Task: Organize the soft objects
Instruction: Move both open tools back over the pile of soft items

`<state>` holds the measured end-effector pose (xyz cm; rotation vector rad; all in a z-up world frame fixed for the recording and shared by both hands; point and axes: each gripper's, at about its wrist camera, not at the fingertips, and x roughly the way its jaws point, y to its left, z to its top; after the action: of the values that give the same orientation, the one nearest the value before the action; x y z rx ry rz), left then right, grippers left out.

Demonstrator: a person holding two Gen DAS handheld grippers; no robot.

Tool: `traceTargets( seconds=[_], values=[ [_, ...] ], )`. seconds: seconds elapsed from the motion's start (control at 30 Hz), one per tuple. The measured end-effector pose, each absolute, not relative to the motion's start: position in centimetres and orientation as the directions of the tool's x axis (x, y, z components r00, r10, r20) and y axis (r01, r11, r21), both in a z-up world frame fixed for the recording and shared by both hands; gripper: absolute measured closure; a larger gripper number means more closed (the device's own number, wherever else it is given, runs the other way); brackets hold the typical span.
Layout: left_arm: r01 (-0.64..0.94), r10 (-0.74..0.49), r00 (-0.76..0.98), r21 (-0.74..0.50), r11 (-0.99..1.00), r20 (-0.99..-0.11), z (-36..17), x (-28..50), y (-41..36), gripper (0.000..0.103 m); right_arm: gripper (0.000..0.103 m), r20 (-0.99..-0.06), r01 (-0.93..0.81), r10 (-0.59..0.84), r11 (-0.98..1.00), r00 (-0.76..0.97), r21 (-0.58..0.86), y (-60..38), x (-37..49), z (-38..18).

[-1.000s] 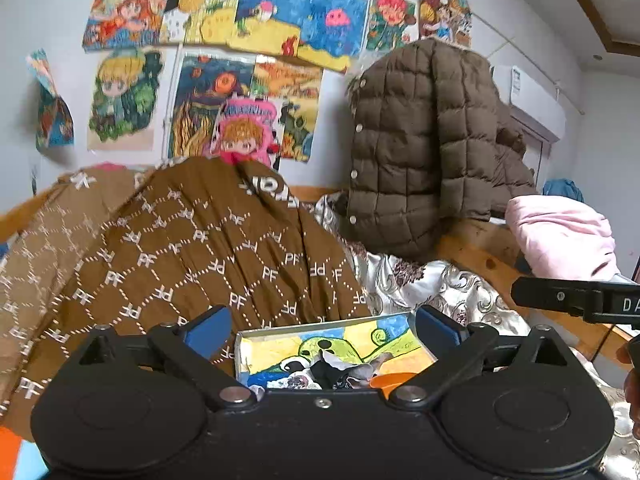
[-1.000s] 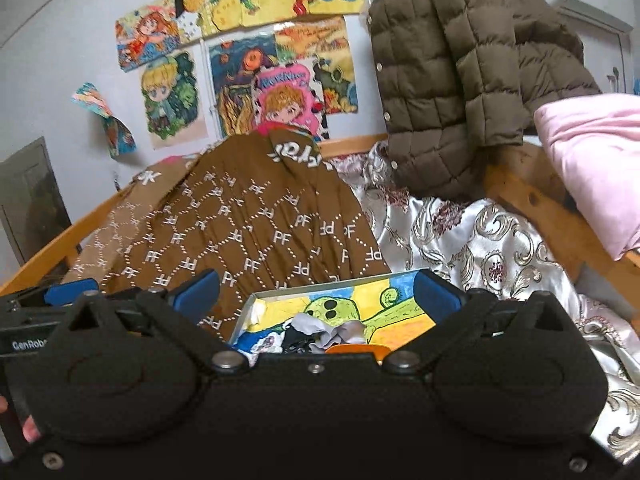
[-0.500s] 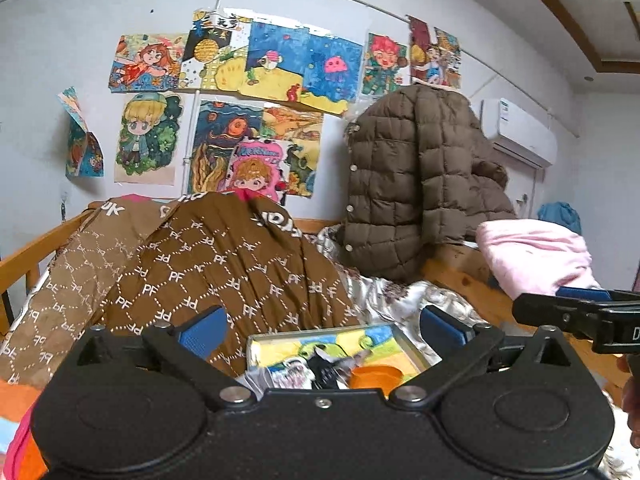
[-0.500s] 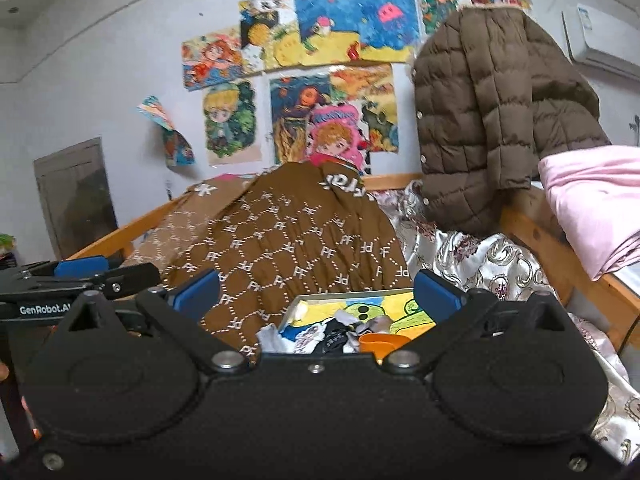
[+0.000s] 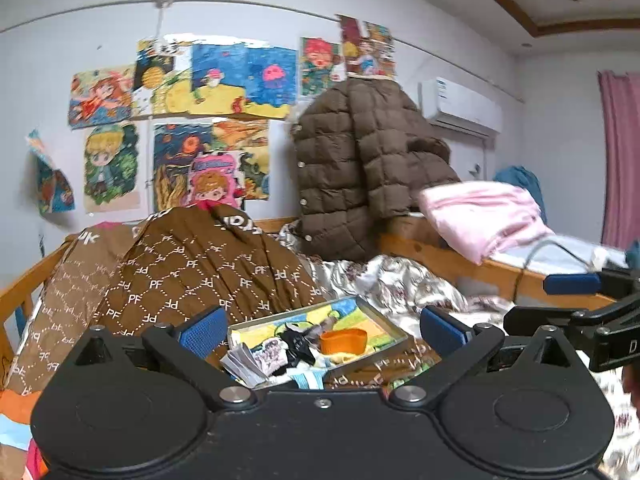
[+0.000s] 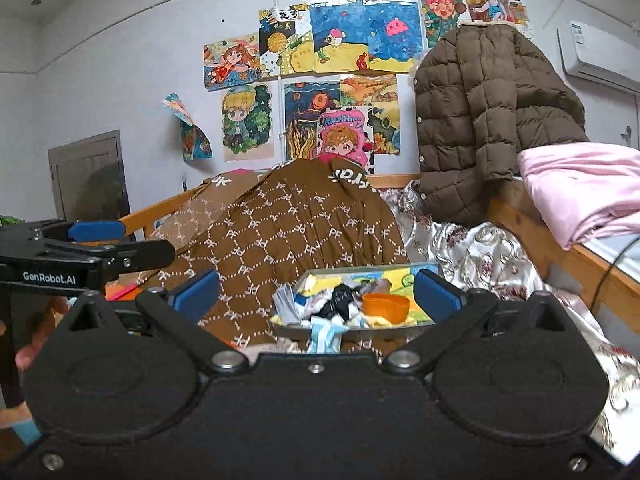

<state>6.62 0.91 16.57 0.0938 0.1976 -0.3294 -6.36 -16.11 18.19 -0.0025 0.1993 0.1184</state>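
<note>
Hovering above the bed, left tool [image 5: 322,326] and right tool [image 6: 316,292] both spread wide and empty, shallow tray [image 5: 376,316] of small soft items [image 5: 296,346] lay ahead between each pair of blue fingertips, resting on brown patterned quilt [image 5: 208,276], untouched.

A tray [image 5: 384,320] is set on the bed, in front of a heaped quilt [image 5: 200,272]. In the tray a bowl [image 5: 343,340] is placed to the right of a pile of small cloth items [image 5: 288,350]. Behind and right of the tray a puffer jacket [image 5: 360,168] is hung over the bed rail [image 5: 432,256], with a folded blanket [image 5: 480,216] laid on that rail further right. Drawings [image 5: 224,80] are fixed on the wall behind the quilt
</note>
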Motion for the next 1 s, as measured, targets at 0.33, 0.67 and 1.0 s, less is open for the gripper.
traceTargets(
  seconds=[0.33, 0.67, 1.0],
  values=[
    [0.385, -0.316, 0.878, 0.14, 0.912, -0.358, 10.7, 4.2, 0.9, 0.001, 0.001, -0.29, -0.092, 0.078, 0.995, 0.954, -0.033, -17.1, -10.3, 12.2],
    [0.413, -0.262, 0.807, 0.189, 0.891, -0.53, 5.6, 4.1, 1.5, 0.001, 0.001, -0.457, -0.047, 0.069, 0.997, 0.887, 0.058, -17.8, -10.6, 7.2],
    [0.42, -0.198, 0.755, 0.23, 0.878, -0.624, 2.8, 4.1, 2.3, 0.001, 0.001, -0.569, -0.093, 0.082, 0.996, 0.818, 0.01, -14.9, -11.5, 1.0]
  ],
)
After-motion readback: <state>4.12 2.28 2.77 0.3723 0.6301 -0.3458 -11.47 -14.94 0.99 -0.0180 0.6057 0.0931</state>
